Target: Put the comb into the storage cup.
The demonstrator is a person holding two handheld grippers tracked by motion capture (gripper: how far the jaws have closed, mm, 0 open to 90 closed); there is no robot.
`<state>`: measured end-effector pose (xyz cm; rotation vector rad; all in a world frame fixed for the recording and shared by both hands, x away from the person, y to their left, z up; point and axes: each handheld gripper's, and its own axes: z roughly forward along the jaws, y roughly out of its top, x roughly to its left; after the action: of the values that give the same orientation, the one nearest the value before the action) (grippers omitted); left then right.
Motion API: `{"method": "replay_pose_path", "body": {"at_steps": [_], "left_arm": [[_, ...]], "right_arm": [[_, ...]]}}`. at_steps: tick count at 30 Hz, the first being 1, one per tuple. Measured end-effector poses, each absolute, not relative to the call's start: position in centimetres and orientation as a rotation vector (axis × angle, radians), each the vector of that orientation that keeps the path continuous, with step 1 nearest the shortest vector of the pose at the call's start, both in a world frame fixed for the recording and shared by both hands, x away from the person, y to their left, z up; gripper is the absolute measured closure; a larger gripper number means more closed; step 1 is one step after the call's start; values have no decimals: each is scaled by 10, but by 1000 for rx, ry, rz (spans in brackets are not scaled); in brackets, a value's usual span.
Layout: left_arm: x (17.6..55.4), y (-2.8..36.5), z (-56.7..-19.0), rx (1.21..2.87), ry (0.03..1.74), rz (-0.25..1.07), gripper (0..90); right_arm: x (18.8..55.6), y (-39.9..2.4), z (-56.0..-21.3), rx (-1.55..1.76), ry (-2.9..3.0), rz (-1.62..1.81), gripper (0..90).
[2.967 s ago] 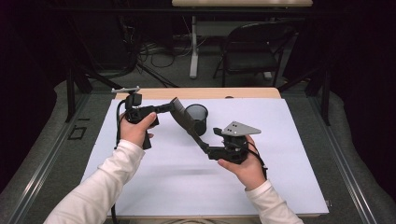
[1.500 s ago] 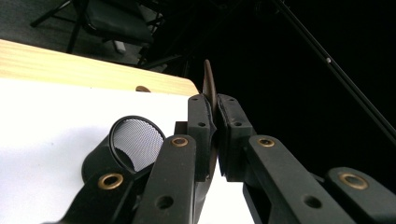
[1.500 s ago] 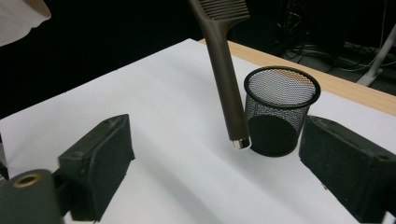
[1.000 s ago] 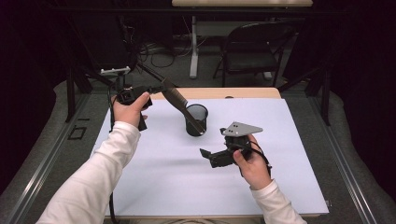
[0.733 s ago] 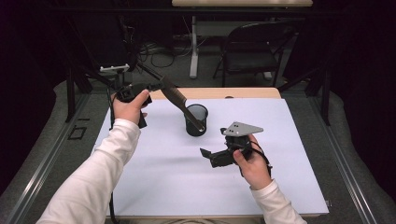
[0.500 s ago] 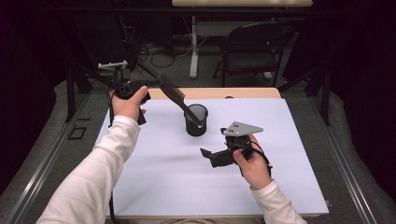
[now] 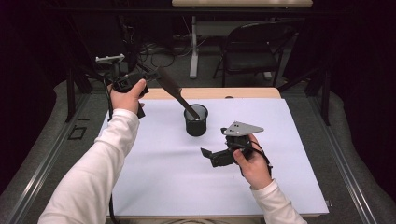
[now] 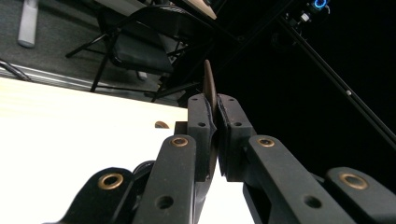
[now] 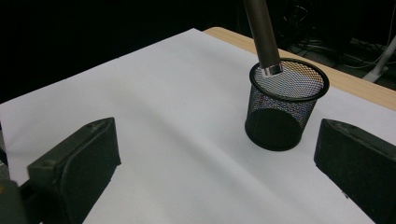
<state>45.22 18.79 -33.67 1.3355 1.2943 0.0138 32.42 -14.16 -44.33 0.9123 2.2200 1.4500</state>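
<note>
Left gripper (image 7: 148, 78) clamped on the flat end of a long dark utensil (image 7: 176, 93), jaws pressed tight on its thin brown edge (image 8: 208, 93); since a second ago the hand has lifted slightly and drawn back toward the table's far left corner, so the utensil slopes more steeply, its lower tip just inside the mesh cup (image 7: 196, 120); reads as a drop-in nearly done, release pending. Utensil handle smooth, matte, round, with a pale metal band at its lower end (image 9: 271, 70); possibly a spatula, shape unclear. Cup black wire mesh, cylindrical, upright on the white sheet (image 7: 154, 177). Right gripper (image 7: 211, 156) unmoved, jaws wide and empty, near the cup.
</note>
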Motion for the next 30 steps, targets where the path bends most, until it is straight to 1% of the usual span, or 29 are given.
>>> {"method": "replay_pose_path", "body": {"at_steps": [30], "left_arm": [[471, 190, -345, 1288, 1386, 80, 850]], "right_arm": [[325, -142, -444, 913, 2225, 1443, 4]]}}
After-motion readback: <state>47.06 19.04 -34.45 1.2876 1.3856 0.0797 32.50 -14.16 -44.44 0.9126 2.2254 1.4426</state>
